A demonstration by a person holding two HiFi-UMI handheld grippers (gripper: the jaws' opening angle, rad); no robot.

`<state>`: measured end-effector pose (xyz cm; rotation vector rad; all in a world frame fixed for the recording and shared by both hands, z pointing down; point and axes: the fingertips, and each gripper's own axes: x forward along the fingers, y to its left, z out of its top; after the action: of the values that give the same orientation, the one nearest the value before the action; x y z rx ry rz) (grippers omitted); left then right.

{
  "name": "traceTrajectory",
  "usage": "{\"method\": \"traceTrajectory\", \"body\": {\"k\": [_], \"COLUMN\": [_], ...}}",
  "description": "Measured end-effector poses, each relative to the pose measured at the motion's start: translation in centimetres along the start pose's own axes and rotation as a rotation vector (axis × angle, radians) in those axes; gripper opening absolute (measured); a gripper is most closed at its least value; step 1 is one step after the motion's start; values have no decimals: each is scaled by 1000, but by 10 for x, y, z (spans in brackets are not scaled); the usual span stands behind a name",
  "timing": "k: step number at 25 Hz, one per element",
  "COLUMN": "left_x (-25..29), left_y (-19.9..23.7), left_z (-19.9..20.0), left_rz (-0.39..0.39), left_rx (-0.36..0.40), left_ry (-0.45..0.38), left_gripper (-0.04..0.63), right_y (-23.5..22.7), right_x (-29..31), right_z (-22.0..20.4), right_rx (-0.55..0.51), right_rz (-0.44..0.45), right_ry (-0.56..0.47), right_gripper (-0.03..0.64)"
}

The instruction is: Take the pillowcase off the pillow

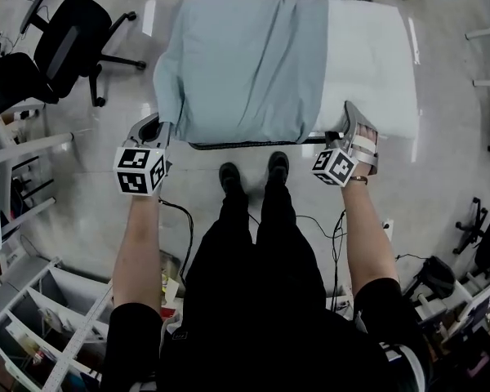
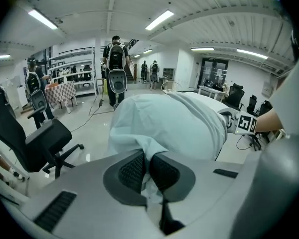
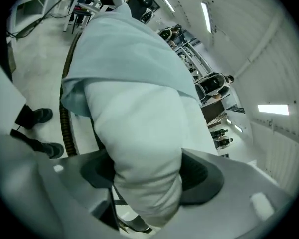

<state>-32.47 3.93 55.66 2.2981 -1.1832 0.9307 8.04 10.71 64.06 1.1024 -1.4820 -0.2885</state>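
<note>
The job is partly done. The pillow [image 1: 367, 64] lies across a support that is mostly hidden; only a dark edge [image 1: 253, 145] shows beneath it, just ahead of the person's shoes. The pillow's right end is bare and white, and this is the smaller share of its length. The larger share, from the middle to the left end, is still inside the pillowcase [image 1: 245, 64]. The case has yet to be drawn off leftward over all of that.

The pillowcase is pale blue-green, thin and soft. It lies smooth on top, with a straight open hem where the white begins. At its near left corner, past the pillow's end, it hangs slack in a loose fold. The pillow looks plump and yielding.

The left tool [image 1: 157, 133] has its jaws together on that slack corner, with a pinch of cloth bunched between the pads. The right tool [image 1: 353, 125] is clamped on the bare near right corner of the pillow, and the stuffing is squeezed narrow between its pads. Judging from this, the two grips are set to pull apart.
</note>
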Motion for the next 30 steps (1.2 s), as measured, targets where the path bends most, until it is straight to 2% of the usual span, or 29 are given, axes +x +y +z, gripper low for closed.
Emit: {"method": "traceTrajectory", "body": {"k": [2,4,6,9,13,22,25,28,30], "left_x": [-12,-32,-53,-75,-92,-94,-99,-101,-101], "left_y": [21,55,86,102,117,168,167,147,126], "left_z": [-1,-4,-13,-32,-44,-24,-11,-3,6], "left_rz": [53,125,159,152,136,61,42,22,-1], "left_rx": [-12,-62,-128,-160,-228,-356,-331,-218,-127], "left_ry": [2,1,10,27,-15,-127,-172,-172,-168], "left_gripper": [9,9,9,9,9,9,9,9,9], "right_y": [-13,-23,-31,-42,-50,-43,-42,-22,-2], "right_x": [-6,-11,-13,-20,-25,-31,-37,-47,-54], "right_z": [1,-4,-11,-13,-13,0,3,6,7], "right_rx": [25,37,54,70,91,165,186,175,158], "right_rz": [-8,8,35,63,88,103,99,133,160], "right_ry": [-5,6,13,-5,-12,0,25,75,110], "right_gripper": [319,287,274,268,267,268,267,277,319]}}
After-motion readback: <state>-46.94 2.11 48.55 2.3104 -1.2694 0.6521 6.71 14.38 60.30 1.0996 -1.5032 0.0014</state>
